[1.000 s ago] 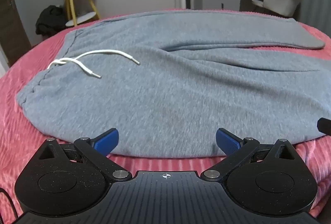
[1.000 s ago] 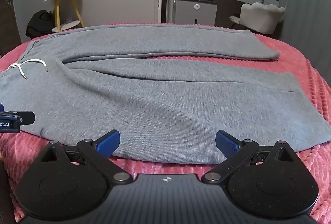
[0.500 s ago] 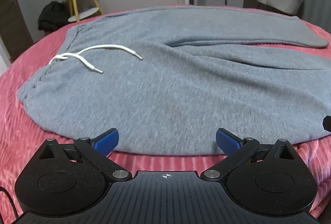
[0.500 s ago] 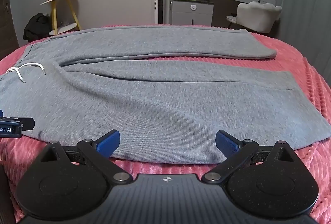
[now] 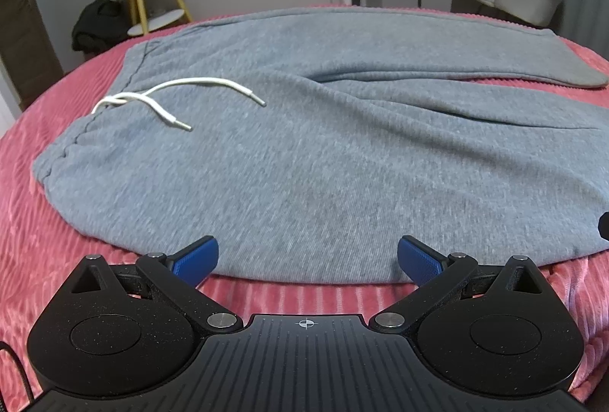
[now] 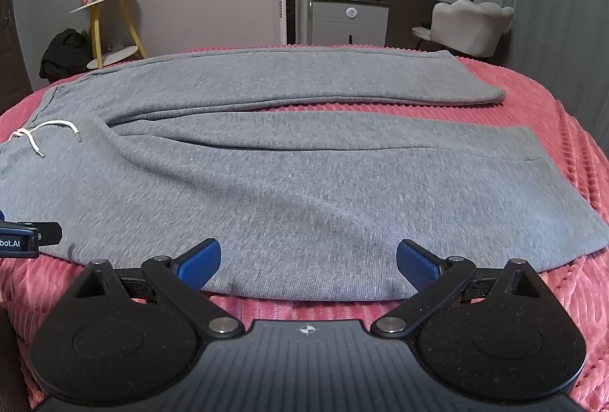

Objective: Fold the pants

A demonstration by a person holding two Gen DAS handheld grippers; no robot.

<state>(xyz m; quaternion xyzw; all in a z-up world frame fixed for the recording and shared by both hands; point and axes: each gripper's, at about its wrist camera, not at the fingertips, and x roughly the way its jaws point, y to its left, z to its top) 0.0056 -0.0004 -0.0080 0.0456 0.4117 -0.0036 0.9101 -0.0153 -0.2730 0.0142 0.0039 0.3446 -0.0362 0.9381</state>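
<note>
Pants [image 6: 289, 183] are grey sweats laid flat across the pink bedspread [image 6: 571, 145], legs apart, white drawstring [image 5: 167, 100] loose at the waistband. Left gripper [image 5: 307, 258] and right gripper [image 6: 308, 260] both sit wide apart at the near edge, holding nothing.

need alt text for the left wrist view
Grey sweatpants lie flat on a pink ribbed bedspread, their white drawstring loose near the waistband at left. The left gripper hovers at the near edge, jaws open.
</note>
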